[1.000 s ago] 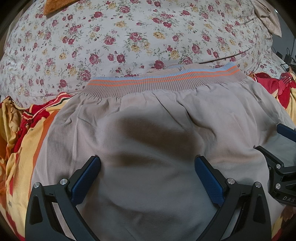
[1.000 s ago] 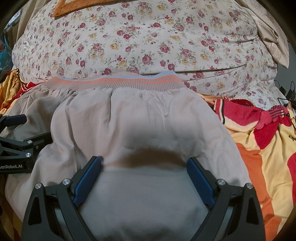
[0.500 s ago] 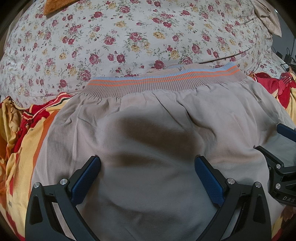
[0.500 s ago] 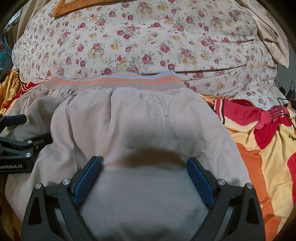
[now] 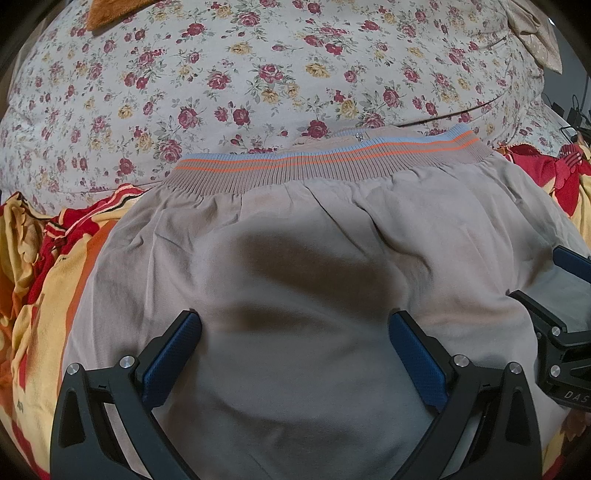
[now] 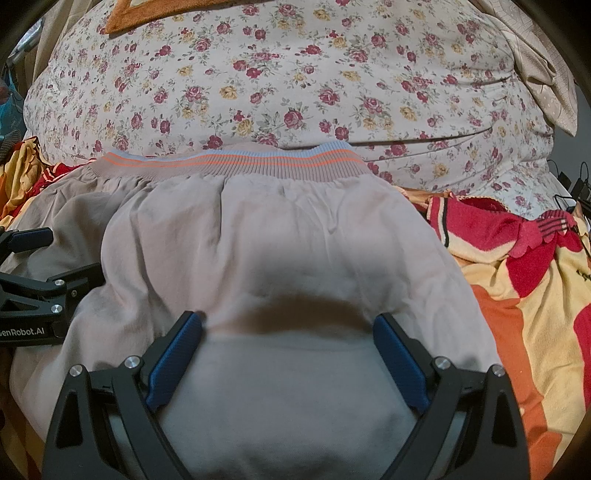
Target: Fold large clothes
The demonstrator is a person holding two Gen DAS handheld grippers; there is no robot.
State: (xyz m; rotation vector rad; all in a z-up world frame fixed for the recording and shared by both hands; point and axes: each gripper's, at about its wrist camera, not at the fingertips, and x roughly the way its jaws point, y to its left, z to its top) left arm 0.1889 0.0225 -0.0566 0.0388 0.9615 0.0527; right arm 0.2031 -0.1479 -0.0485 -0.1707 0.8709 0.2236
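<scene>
A large beige garment (image 5: 314,236) lies spread on the bed, also in the right wrist view (image 6: 280,236). Its ribbed waistband (image 5: 332,158) with orange and light blue stripes is at the far edge, also seen in the right wrist view (image 6: 229,164). My left gripper (image 5: 295,332) is open, its blue-padded fingers spread over the cloth with fabric bulging between them. My right gripper (image 6: 288,332) is open the same way over the garment's right half. Each gripper shows at the edge of the other's view: the right one (image 5: 561,325), the left one (image 6: 33,291).
A big floral-print quilt (image 5: 258,74) is piled behind the waistband. A red, orange and yellow blanket (image 6: 524,280) covers the bed on both sides of the garment (image 5: 40,266). An orange cloth (image 6: 125,14) lies on top of the quilt.
</scene>
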